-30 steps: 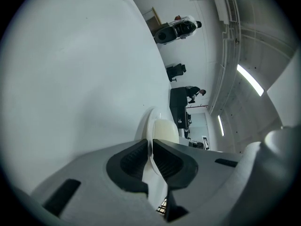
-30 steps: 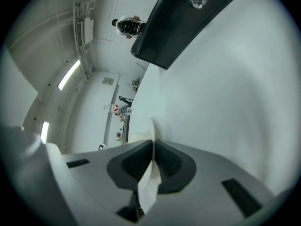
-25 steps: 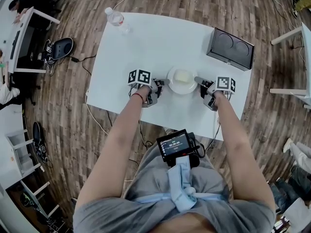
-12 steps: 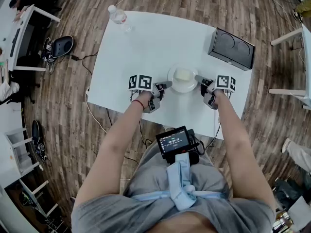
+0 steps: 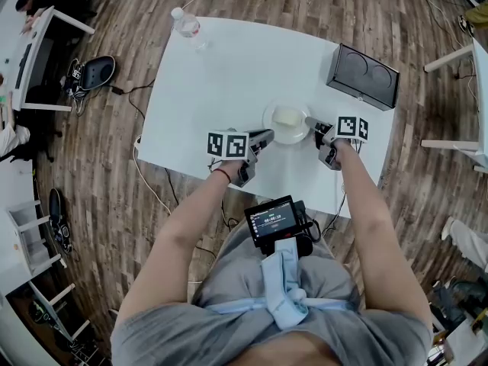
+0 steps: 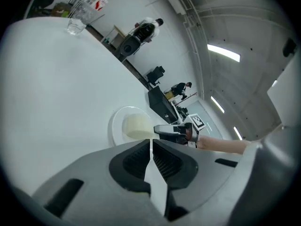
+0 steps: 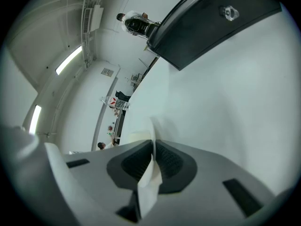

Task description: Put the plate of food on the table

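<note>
Pinching opposite rims of the plate [image 5: 284,138]: left hand-held gripper [image 5: 265,133] and right hand-held gripper [image 5: 309,120], both clamped tight. Rests on the white surface [image 5: 229,67], pale food [image 5: 288,117] on top.
</note>
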`<state>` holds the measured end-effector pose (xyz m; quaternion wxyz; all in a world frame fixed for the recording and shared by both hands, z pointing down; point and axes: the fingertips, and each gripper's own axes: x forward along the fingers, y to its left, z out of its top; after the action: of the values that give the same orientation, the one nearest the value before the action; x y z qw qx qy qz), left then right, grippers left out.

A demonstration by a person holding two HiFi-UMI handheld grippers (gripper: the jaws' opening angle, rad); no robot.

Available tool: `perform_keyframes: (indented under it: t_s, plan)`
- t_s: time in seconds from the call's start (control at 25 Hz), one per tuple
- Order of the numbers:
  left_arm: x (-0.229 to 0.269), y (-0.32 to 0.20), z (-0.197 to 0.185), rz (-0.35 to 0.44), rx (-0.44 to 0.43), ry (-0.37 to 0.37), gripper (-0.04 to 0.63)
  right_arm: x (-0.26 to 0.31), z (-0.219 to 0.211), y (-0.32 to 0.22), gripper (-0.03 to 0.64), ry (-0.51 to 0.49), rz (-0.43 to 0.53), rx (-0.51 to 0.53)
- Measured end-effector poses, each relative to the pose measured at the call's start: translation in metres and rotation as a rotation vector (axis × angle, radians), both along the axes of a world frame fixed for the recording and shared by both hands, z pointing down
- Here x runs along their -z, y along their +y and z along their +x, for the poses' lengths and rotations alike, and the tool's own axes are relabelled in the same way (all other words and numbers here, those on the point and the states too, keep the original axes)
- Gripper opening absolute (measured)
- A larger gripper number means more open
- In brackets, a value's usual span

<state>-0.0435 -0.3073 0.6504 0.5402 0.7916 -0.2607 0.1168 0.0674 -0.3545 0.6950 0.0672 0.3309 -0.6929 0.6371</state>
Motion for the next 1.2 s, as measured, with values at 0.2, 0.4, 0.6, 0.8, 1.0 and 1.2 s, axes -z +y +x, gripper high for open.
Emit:
perform_keyframes:
  t_s: [0.2,0.4,0.6,0.8,1.0,1.2]
  plan:
    - [-0.002,0.002,0.005,0.124,-0.088,-0.066,0.029,-0.003,-0.001,0.002,0.038,0.05,0.02,0.031]
    - [-0.005,0.005,0.007,0.164,-0.142,-0.108,0.029,-0.006,-0.001,0.004,0.041,0.107,0.031,0.071]
    - [-0.008,0.004,0.007,0.163,-0.141,-0.11,0.029,-0.008,0.001,0.006,0.063,0.124,0.031,0.079]
    - [-0.007,0.003,0.008,0.163,-0.139,-0.106,0.029,-0.006,0.003,0.005,0.083,0.154,0.051,0.085]
    - [-0.006,0.001,0.007,0.178,-0.143,-0.116,0.029,0.001,0.008,0.006,0.083,0.27,0.136,0.136]
    - [-0.004,0.002,0.005,0.209,-0.162,-0.14,0.029,0.02,-0.004,0.012,0.081,0.362,0.283,0.233]
